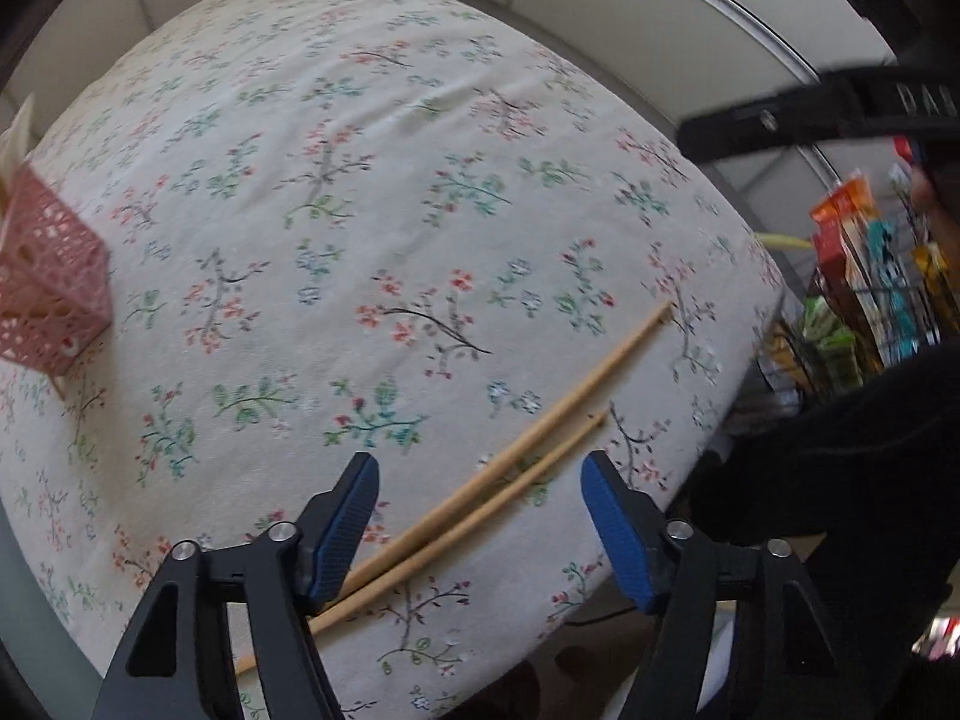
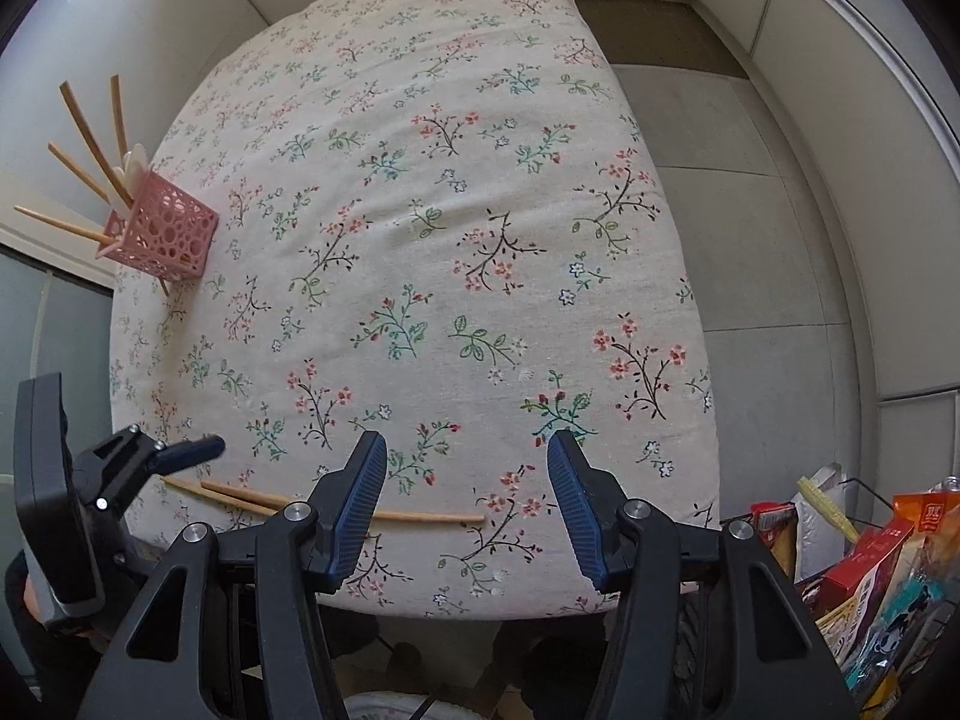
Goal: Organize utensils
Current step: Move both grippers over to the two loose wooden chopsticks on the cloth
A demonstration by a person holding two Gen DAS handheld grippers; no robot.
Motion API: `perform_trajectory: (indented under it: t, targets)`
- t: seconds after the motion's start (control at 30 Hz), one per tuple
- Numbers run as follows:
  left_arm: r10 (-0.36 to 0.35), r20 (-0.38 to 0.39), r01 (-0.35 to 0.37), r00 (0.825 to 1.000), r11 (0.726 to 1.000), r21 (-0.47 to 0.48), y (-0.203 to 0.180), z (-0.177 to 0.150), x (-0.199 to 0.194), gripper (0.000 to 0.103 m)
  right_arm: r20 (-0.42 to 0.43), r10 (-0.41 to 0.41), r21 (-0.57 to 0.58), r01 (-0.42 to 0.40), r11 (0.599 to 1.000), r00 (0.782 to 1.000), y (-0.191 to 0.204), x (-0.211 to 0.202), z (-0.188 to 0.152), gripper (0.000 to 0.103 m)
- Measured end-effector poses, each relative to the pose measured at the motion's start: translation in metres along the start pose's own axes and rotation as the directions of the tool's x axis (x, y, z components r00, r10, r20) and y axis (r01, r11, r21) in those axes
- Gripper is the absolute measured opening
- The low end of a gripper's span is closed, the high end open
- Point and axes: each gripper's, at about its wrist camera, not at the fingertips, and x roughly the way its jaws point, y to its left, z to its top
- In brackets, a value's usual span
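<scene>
While jaws hang apart: left gripper [image 1: 480, 528] straddles chopsticks [image 1: 510, 468], no pad contact; right gripper [image 2: 462, 504] empty
chopsticks: flat on cloth [image 1: 360, 180], near edge
handling: light, stiff, smooth, roll-prone
grip: mid-shaft, both together
holder [image 2: 165, 234]: far corner

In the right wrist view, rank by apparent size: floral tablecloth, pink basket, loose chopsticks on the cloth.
1. floral tablecloth, fills most of the frame.
2. pink basket and loose chopsticks: unsure; the chopsticks span longer but thinner, and lie nearer the camera.

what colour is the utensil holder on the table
Pink, with a lattice of round holes: the utensil holder shows best in the right wrist view.
</scene>
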Motion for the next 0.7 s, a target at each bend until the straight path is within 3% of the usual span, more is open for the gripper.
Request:
perform_trajectory:
  t: [0.07,0.1,0.2,0.47,0.57,0.7]
  targets:
    - [-0.049,-0.018,0.050,0.999,0.997,0.064,-0.012,-0.001,0.004,0.036,0.003,0.005,0.014,-0.005,1.000,1.000,-0.007,-0.001,0.000,0.059]
    - [-0.061,-0.023,0.062,0.998,0.994,0.090,-0.018,-0.001,0.006,0.034,0.002,0.007,0.018,-0.007,1.000,1.000,-0.009,-0.001,0.000,0.059]
    - [-0.060,-0.033,0.065,0.998,0.984,0.165,-0.031,-0.003,0.011,0.028,-0.014,0.014,0.036,-0.014,0.999,1.000,-0.017,0.002,-0.002,0.059]
    - [-0.007,-0.059,0.019,0.998,0.980,0.200,-0.041,0.001,0.029,0.023,-0.013,0.028,0.058,-0.027,0.998,1.000,-0.028,0.001,-0.003,0.059]
    - [0.040,-0.039,-0.032,0.998,0.980,0.198,-0.038,0.007,0.033,0.015,-0.007,0.032,0.073,-0.032,0.997,0.999,-0.032,-0.001,-0.002,0.059]
    - [0.108,-0.006,-0.105,0.994,0.979,0.177,-0.029,0.016,0.032,0.015,-0.005,0.039,0.092,-0.039,0.995,0.999,-0.036,-0.002,0.000,0.059]
